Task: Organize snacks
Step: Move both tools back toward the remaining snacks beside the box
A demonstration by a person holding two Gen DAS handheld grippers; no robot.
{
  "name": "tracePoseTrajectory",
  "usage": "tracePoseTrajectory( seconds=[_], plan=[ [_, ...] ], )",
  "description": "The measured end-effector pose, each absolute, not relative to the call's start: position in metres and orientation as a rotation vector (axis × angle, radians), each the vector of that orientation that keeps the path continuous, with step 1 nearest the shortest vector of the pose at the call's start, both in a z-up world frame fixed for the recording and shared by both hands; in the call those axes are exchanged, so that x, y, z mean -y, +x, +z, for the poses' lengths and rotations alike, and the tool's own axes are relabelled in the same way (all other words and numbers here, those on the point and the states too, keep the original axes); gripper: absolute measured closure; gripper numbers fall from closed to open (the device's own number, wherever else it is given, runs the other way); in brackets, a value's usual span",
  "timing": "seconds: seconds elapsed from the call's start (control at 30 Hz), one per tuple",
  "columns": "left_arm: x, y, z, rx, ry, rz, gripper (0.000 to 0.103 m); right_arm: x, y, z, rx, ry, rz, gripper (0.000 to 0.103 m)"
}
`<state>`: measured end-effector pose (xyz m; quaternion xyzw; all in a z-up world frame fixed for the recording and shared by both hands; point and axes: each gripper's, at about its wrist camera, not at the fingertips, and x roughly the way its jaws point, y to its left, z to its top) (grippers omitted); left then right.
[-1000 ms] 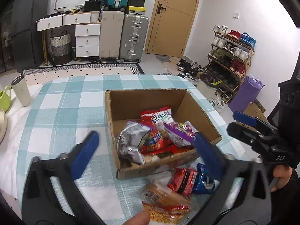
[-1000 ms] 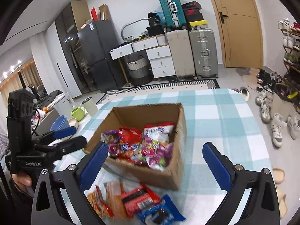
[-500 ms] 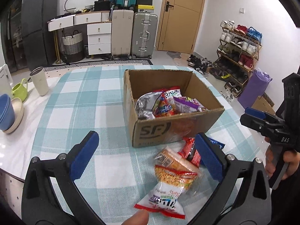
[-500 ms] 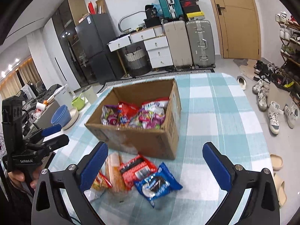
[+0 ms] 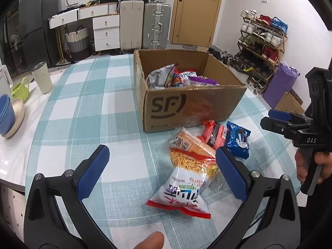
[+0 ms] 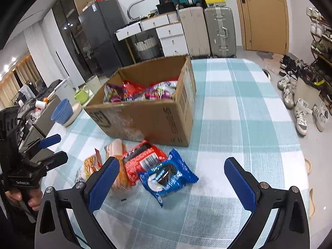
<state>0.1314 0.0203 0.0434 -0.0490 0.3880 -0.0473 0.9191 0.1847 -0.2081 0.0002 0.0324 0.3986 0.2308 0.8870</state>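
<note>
A cardboard box marked SF holds several snack packets on the checked tablecloth; it also shows in the right wrist view. In front of it lie a white and orange noodle snack bag, a red packet and a blue cookie packet. My left gripper is open and empty above the noodle bag. My right gripper is open and empty above the blue cookie packet, with the red packet to its left.
A cream tumbler, a green cup and stacked bowls stand at the table's left edge. Suitcases, drawers and a door are behind. A shoe rack and shoes are off the right side.
Both grippers have pulled back and down from the box toward the near table edge. The loose packets in front of the box now show larger and closer. Both stay open.
</note>
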Motion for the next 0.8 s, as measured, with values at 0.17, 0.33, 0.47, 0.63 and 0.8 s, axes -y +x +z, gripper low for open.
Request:
tracePoseTrajectory(
  seconds=[0.17,0.33,0.47,0.63,0.8],
  plan=[
    [-0.021,0.131,0.030,-0.824,-0.121,-0.106,0.001,0.199,0.185,-0.008,-0.848,0.039,0.481,0.001],
    [-0.018,0.132,0.019,-0.850,-0.119,-0.118,0.001,0.190,0.188,-0.017,-0.872,0.017,0.483,0.001],
    [-0.013,0.132,0.011,-0.872,-0.104,-0.134,0.001,0.185,0.192,-0.026,-0.893,0.000,0.475,0.001],
    [-0.008,0.132,0.003,-0.897,-0.103,-0.165,0.001,0.183,0.197,-0.037,-0.928,-0.014,0.492,0.001],
    [-0.003,0.135,-0.004,-0.919,-0.085,-0.182,0.001,0.184,0.197,-0.046,-0.949,-0.026,0.498,0.001]
  ],
)
